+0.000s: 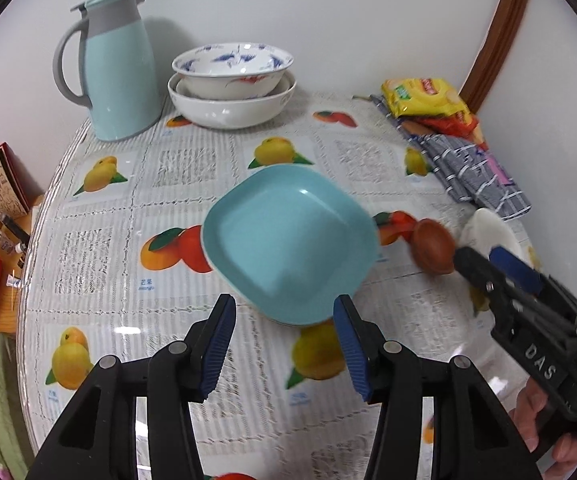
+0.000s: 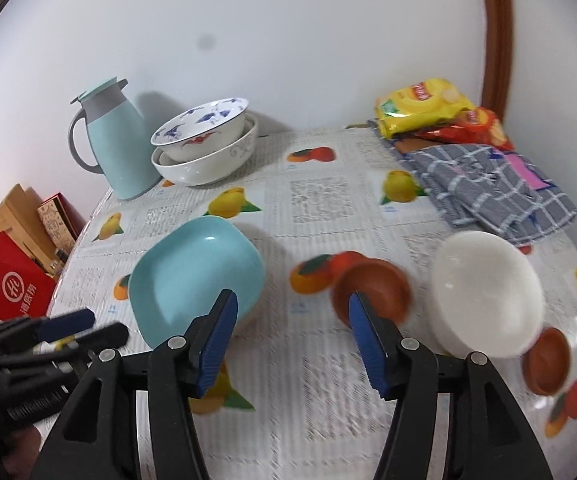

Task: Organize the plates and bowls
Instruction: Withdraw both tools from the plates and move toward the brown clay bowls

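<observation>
Both claws stand apart and empty above the table (image 1: 100,240). The left claw (image 1: 284,344) hangs over the near edge of the turquoise square plate (image 1: 292,240), which lies flat on the fruit-print cloth near the middle. A pale rim under its near edge suggests it tops a small stack, so plates seem to be gathered there. The right claw (image 2: 292,340) hovers just short of a small brown bowl (image 2: 372,292), with nothing between its pads.

At the far left, beside the teal jug (image 2: 116,144), a blue-patterned bowl (image 2: 204,128) sits nested in a larger white bowl (image 2: 208,160), probably the chosen place for bowls.

The right wrist view shows the loose pieces best: a white bowl (image 2: 488,292) to the right of the brown one, and a second brown bowl (image 2: 548,360) at its near side. The left wrist view catches only slivers of these, but shows the plate's underlying rim and the person's hand (image 1: 536,412) holding the right claw.
</observation>
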The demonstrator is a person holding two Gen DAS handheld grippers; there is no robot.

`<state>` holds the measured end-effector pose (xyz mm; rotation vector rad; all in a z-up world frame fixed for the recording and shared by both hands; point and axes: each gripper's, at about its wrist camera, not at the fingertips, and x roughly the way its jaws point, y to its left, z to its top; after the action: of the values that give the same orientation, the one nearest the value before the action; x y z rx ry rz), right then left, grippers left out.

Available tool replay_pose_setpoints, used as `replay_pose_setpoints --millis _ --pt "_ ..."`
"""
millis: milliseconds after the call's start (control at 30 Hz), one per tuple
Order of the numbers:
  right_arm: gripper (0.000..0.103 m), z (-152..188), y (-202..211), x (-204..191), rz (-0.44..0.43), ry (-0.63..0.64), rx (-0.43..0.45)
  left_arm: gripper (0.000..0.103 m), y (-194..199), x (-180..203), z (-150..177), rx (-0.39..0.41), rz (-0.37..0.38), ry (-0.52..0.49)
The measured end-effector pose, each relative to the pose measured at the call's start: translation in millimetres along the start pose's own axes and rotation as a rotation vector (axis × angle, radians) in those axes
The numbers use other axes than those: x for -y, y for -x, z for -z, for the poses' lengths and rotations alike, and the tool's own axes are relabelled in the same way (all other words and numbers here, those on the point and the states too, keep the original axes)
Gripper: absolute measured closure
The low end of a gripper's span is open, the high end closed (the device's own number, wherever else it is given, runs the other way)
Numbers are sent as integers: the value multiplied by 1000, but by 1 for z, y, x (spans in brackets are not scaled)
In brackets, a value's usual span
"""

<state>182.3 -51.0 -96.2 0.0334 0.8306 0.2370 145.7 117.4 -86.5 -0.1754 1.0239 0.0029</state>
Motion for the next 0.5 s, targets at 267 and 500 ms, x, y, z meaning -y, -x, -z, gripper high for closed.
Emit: replay_pose_setpoints --millis 267,500 --pt "42 21 60 52 29 -92 70 54 29 41 14 84 16 -54" --pt "26 41 99 93 150 -70 131 54 40 70 25 145 19 -22"
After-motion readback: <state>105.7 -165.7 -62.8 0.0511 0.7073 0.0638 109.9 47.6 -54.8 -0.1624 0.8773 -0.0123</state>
